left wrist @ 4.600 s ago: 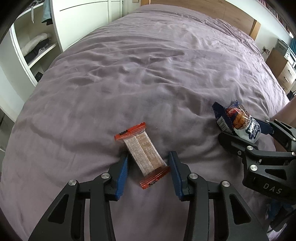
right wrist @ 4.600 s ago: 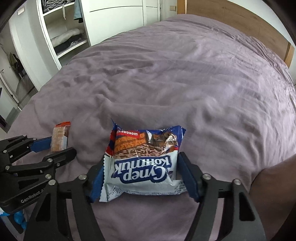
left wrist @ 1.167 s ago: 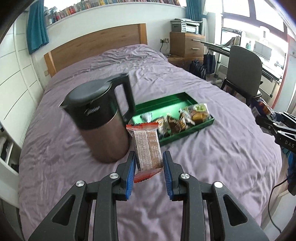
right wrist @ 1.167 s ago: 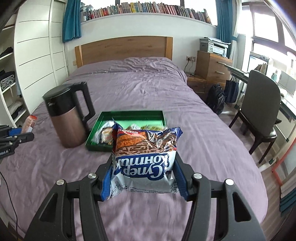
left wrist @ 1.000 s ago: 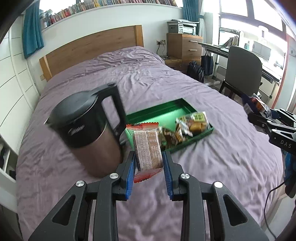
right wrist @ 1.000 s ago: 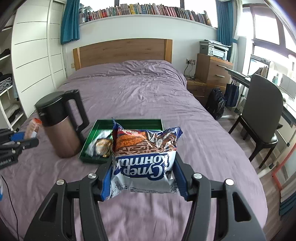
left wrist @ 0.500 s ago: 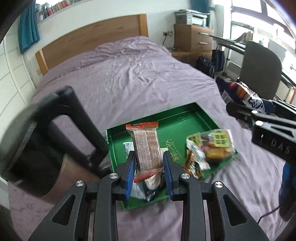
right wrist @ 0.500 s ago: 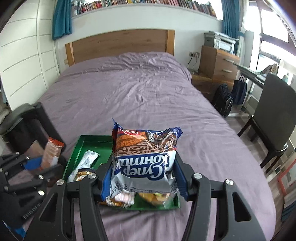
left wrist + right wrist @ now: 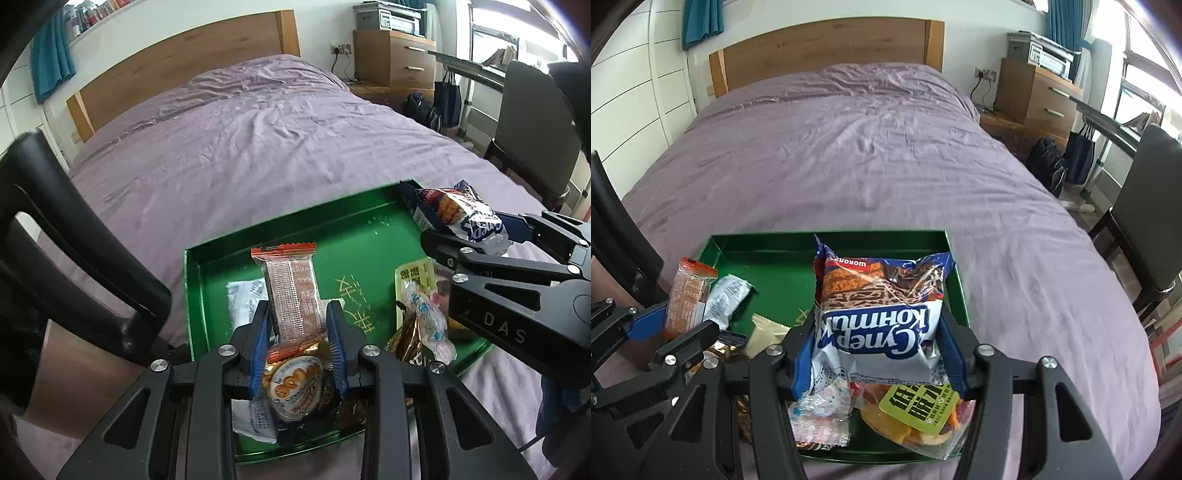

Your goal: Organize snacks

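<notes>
My left gripper [image 9: 297, 325] is shut on a clear wafer bar with red ends [image 9: 293, 291], held upright over the near left part of a green tray [image 9: 347, 225]. My right gripper [image 9: 877, 332] is shut on a blue-and-white biscuit pack [image 9: 879, 314] above the tray's [image 9: 768, 243] right half. The biscuit pack [image 9: 461, 218] and right gripper [image 9: 476, 240] show at the right of the left wrist view. The wafer bar [image 9: 685, 295] and left gripper [image 9: 655, 325] show at the left of the right wrist view. Several wrapped snacks lie in the tray.
The tray rests on a purple bedspread [image 9: 871, 147]. A dark kettle with a black handle [image 9: 70, 236] stands close to the tray's left side. A yellow-labelled snack bag [image 9: 923, 410] fills the tray's near right corner. A black chair [image 9: 1148, 206] stands beside the bed.
Both grippers have come forward and down from over the bed to just above the tray, each still holding its snack. The kettle slid to the left edge of view.
</notes>
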Demonstrator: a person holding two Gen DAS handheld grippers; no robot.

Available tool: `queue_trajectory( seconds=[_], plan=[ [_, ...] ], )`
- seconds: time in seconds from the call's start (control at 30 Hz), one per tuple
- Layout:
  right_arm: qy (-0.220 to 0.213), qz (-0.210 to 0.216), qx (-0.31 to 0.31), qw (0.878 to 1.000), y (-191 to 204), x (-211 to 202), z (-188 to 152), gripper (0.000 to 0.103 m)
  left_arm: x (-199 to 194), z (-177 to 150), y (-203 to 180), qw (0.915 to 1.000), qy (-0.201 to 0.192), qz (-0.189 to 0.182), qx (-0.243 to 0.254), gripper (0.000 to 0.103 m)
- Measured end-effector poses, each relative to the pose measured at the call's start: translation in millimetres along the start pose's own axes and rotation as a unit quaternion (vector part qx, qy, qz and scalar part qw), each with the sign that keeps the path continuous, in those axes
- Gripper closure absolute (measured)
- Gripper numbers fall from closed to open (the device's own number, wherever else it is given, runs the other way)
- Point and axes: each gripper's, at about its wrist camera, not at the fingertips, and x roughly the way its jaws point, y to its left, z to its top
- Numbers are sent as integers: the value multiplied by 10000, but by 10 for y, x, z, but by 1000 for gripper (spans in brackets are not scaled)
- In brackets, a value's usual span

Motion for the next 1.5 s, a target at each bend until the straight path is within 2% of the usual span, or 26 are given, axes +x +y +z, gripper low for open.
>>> queue_trajectory(
  seconds=[0.63, 0.7, 0.87, 0.97, 1.5],
  plan=[
    [147, -82, -68, 9998, -10, 92, -63, 36, 78, 12, -121, 9998, 17, 6, 179, 76],
    [137, -88, -80, 9998, -14, 84, -57, 25, 53, 7, -118, 9999, 5, -8, 172, 71],
    [140, -108, -100, 9998, -1, 50, -67, 20, -42, -10, -94, 9999, -48, -44, 125, 62],
    [112, -105, -118, 9998, 18, -10, -67, 11, -99, -14, -91, 9999, -79, -35, 141, 61],
    [21, -214, -57, 9998, -12, -452, -130, 9, -512, -29, -53, 9997, -235, -50, 81, 59]
  ],
)
